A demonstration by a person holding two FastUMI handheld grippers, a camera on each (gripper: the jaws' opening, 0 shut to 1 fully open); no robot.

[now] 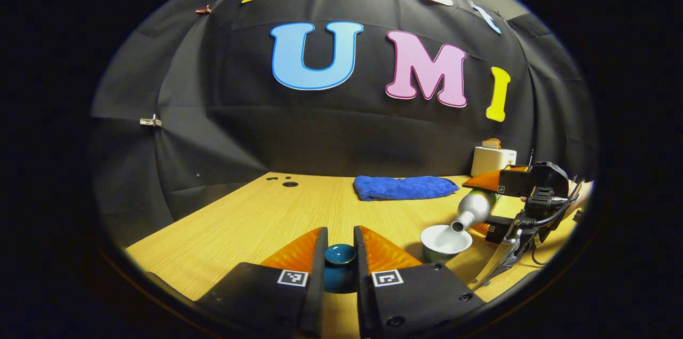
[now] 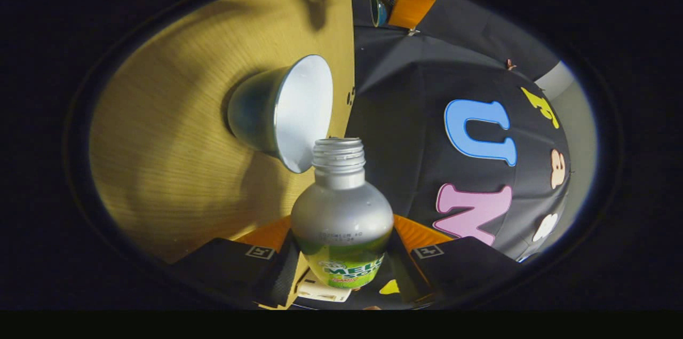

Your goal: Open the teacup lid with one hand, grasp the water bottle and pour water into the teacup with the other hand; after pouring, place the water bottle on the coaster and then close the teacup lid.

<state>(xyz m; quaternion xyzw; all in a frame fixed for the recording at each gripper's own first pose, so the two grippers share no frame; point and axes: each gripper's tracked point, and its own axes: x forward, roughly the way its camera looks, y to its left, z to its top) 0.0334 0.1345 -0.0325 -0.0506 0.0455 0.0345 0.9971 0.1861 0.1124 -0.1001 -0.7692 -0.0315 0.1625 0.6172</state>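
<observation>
Meanwhile, the left tool is gripping the lid clear of the teacup near the surface's right edge, so the right tool, clamping the water bottle, is tipping its mouth over the rim.

The light wood tabletop carries a white-lined teacup. Behind the teacup lies a folded blue towel; farther back beyond it, near the wall, stands a small white box.
</observation>
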